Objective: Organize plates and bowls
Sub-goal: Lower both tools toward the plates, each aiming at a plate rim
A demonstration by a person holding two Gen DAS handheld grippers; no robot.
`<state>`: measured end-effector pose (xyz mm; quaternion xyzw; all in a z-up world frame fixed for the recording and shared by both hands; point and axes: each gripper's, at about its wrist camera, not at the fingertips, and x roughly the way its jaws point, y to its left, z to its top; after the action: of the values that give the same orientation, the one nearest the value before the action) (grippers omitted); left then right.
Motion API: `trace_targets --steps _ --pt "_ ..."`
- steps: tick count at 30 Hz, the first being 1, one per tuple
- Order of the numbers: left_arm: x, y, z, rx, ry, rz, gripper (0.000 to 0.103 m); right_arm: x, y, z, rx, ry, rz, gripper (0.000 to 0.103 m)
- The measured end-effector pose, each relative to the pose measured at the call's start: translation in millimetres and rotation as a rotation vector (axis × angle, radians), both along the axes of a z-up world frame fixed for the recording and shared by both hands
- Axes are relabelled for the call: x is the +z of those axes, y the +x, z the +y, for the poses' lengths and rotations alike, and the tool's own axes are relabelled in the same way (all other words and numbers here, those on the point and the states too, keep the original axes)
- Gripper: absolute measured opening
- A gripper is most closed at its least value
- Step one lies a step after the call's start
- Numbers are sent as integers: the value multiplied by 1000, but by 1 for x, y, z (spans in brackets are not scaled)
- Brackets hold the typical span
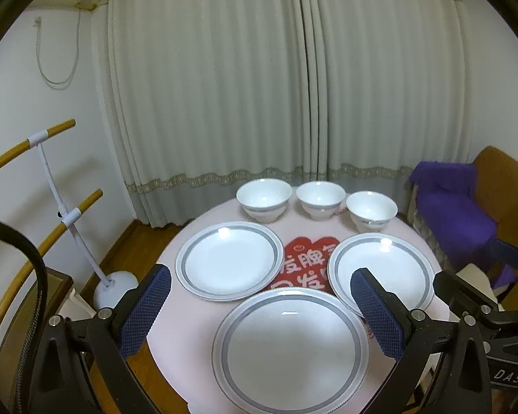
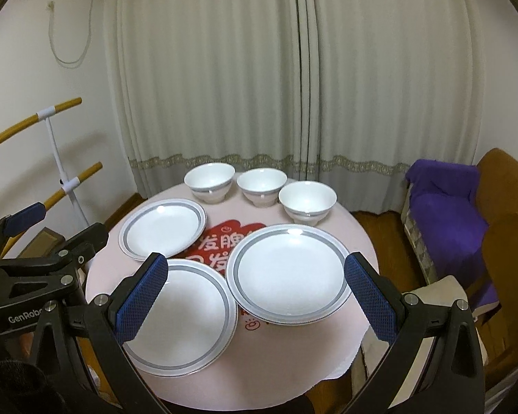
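Observation:
Three white plates with grey rims lie on a round pink table: a left plate, a right plate and a near plate. Three white bowls stand in a row behind them: left bowl, middle bowl, right bowl. My left gripper is open and empty above the near plate. In the right wrist view my right gripper is open and empty, above the gap between the near plate and the right plate. The bowls stand behind.
A red heart-shaped mat lies in the table's middle. A white floor lamp and wooden rails stand at left. A chair with purple cloth stands at right. Curtains hang behind. The left gripper's body shows at left.

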<state>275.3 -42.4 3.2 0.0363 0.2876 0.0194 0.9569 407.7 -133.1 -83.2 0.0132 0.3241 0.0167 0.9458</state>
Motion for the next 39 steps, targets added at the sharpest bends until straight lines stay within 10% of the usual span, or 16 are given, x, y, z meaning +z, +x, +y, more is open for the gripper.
trace_targets --steps 30,39 --pt "-89 203 0 -179 -260 541 102 -86 86 -72 -68 124 269 103" --pt "-118 259 -40 -184 -72 633 97 -108 109 -120 -160 107 306 100"
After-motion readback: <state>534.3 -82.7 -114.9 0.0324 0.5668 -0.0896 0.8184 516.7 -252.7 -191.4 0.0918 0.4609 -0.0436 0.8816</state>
